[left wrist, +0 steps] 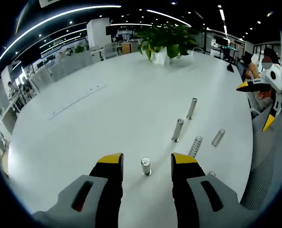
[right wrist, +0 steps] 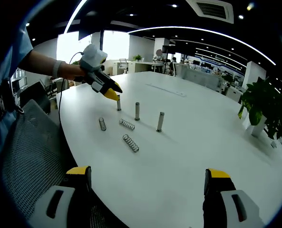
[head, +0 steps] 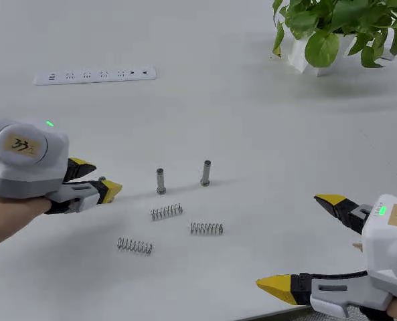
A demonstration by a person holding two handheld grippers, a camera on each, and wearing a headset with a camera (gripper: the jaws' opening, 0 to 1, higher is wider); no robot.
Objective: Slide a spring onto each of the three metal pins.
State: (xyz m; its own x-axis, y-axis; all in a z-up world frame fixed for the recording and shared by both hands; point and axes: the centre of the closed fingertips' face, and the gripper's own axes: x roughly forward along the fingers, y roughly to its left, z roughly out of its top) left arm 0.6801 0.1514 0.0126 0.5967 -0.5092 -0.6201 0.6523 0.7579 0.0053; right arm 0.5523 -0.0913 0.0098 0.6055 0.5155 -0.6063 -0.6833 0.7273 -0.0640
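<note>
**Opening state of the spring-and-pin task.** No spring is sitting on a pin. The left spring (head: 134,246), middle spring (head: 166,212) and right spring (head: 206,229) are all lying flat on the table (head: 252,120), so by this reading all three placements are waiting to be done.

The middle pin (head: 161,180) and right pin (head: 206,172) are standing upright and bare just behind the springs. The third pin (left wrist: 146,168) is standing between the jaws of the left tongs (left wrist: 147,160), which are gaping around it with clear gaps on both sides and gripping nothing. The right tongs (head: 304,242) are hanging wide apart and empty, well apart from the springs.

**Clearance.** Bare table is lying on every side of the pins. The power strip (head: 94,75) and plant (head: 339,30) are sitting far back. The right tongs are working close to the table's near edge, with a mesh chair (right wrist: 31,156) just beyond it.
</note>
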